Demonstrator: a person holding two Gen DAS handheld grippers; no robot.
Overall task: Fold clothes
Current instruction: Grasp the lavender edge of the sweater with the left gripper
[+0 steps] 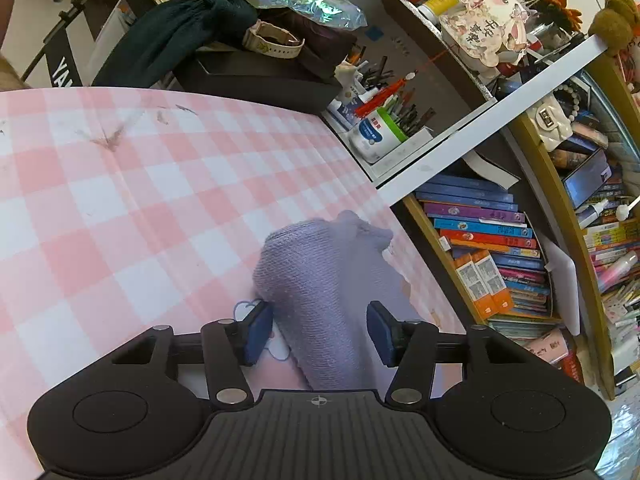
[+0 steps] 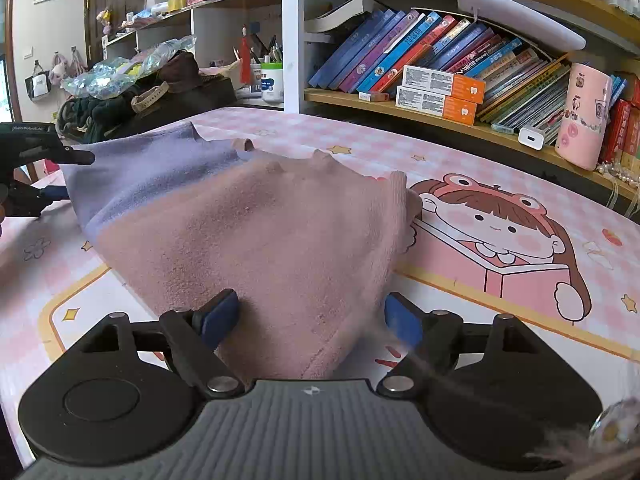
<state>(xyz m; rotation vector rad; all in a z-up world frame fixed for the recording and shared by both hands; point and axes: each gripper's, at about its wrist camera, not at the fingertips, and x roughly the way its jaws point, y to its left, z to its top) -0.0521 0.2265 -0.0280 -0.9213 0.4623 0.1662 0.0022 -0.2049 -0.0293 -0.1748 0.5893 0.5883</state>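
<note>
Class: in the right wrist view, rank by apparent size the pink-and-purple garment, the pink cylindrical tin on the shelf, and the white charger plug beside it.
1. Garment, though nearness inflates it.
2. Pink tin.
3. Charger plug.

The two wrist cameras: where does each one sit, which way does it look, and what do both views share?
Left wrist: sits on the left gripper, looking along its fingers, down over the lilac end of the folded cloth and the checked table cover towards cluttered shelves; its own two fingers show.
Right wrist: sits on the right gripper, facing the pink end of the cloth and the bookshelf; its own fingers show, and the left gripper shows at the left edge.
Shared: the cloth, the table cover, the books.
</note>
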